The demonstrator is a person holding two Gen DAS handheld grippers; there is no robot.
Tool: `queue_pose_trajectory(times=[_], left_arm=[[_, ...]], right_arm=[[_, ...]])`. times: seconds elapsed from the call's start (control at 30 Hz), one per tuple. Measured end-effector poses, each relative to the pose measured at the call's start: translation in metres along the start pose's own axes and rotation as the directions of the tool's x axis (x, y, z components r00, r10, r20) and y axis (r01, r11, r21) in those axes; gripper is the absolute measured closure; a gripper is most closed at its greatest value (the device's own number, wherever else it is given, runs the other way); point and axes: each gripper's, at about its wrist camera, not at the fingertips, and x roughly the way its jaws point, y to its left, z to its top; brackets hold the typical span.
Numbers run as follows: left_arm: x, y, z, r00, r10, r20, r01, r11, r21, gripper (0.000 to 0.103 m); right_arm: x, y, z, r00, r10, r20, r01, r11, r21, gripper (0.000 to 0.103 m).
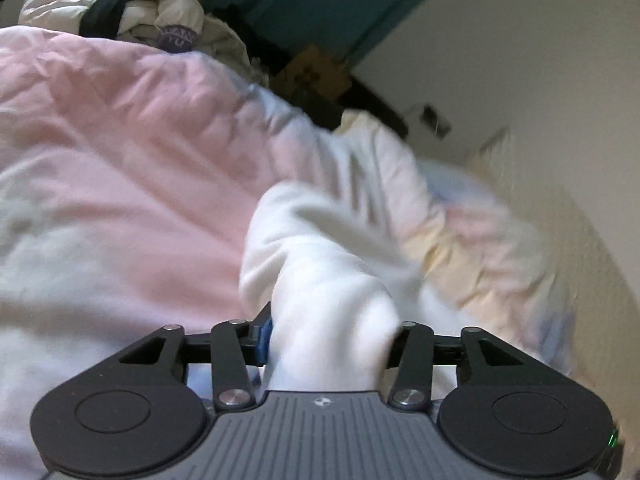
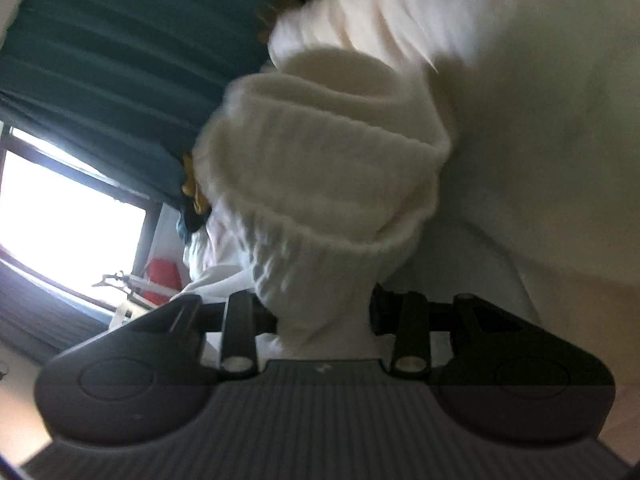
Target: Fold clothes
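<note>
Pink duvet (image 1: pixel 120 168) covers the bed, rumpled, filling most of the left wrist view. Teal curtain (image 2: pixel 112 68) hangs along the wall beside a bright window (image 2: pixel 68 220). Pile of mixed clothes (image 1: pixel 132 4), white, black and mustard pieces, sits at the far end of the bed. White garment (image 1: pixel 340 248), knit with a ribbed cuff (image 2: pixel 320 184), is lifted above the duvet and blurred; it spans between both tools. Left gripper (image 1: pixel 328 344): jaws closed onto a bunched fold of the white garment, fabric filling the gap. Right gripper (image 2: pixel 324 320): jaws likewise clamped on the garment just below the ribbed cuff, cloth rising up from between them.
</note>
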Motion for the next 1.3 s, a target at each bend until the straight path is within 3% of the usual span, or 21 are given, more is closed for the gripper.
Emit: queue_pose_trajectory(times=[0.17, 0.23, 0.33, 0.4, 0.5, 0.63, 0.8, 0.93, 1.1, 1.2, 1.3], left_arm=[[-0.027, -0.007, -0.003, 0.999, 0.034, -0.026, -0.031, 0.995, 0.091, 0.041], [-0.048, -0.019, -0.003, 0.998, 0.059, -0.027, -0.055, 0.990, 0.127, 0.036], [-0.082, -0.036, -0.003, 0.997, 0.083, -0.010, -0.080, 0.980, 0.184, 0.022], [-0.109, -0.050, -0.003, 0.995, 0.095, 0.012, -0.096, 0.973, 0.208, 0.021], [-0.147, -0.070, -0.004, 0.994, 0.112, 0.012, -0.112, 0.963, 0.244, 0.017], [-0.201, -0.106, -0.011, 0.984, 0.177, 0.036, -0.179, 0.921, 0.347, 0.014], [-0.282, -0.142, -0.023, 0.984, 0.162, 0.078, -0.180, 0.895, 0.409, 0.011], [-0.338, -0.158, -0.039, 0.979, 0.155, 0.132, -0.196, 0.887, 0.418, 0.002], [-0.401, -0.176, -0.067, 0.958, 0.166, 0.235, -0.259, 0.851, 0.457, 0.000], [-0.424, -0.179, -0.084, 0.956, 0.163, 0.245, -0.261, 0.855, 0.449, 0.000], [-0.442, -0.180, -0.102, 0.946, 0.188, 0.266, -0.294, 0.842, 0.452, 0.000]], right_arm=[[0.005, -0.017, -0.012, 1.000, 0.021, 0.006, -0.021, 0.999, 0.050, 0.054], [0.000, -0.011, -0.013, 1.000, -0.017, 0.003, 0.017, 0.999, 0.042, 0.048], [-0.014, 0.002, -0.013, 0.996, -0.094, 0.003, 0.094, 0.996, 0.010, 0.029], [-0.032, 0.015, -0.014, 0.990, -0.141, 0.030, 0.142, 0.990, -0.026, 0.021], [-0.058, 0.034, -0.017, 0.982, -0.180, 0.062, 0.185, 0.979, -0.086, 0.021], [-0.100, 0.071, -0.027, 0.969, -0.217, 0.121, 0.238, 0.950, -0.200, 0.021], [-0.163, 0.120, -0.051, 0.955, -0.210, 0.210, 0.275, 0.895, -0.353, 0.022], [-0.190, 0.165, -0.078, 0.937, -0.203, 0.285, 0.319, 0.831, -0.457, 0.022], [-0.219, 0.214, -0.124, 0.925, -0.179, 0.334, 0.349, 0.745, -0.568, 0.022], [-0.230, 0.231, -0.156, 0.928, -0.158, 0.338, 0.341, 0.726, -0.597, 0.022], [-0.234, 0.240, -0.184, 0.928, -0.151, 0.342, 0.344, 0.703, -0.623, 0.022]])
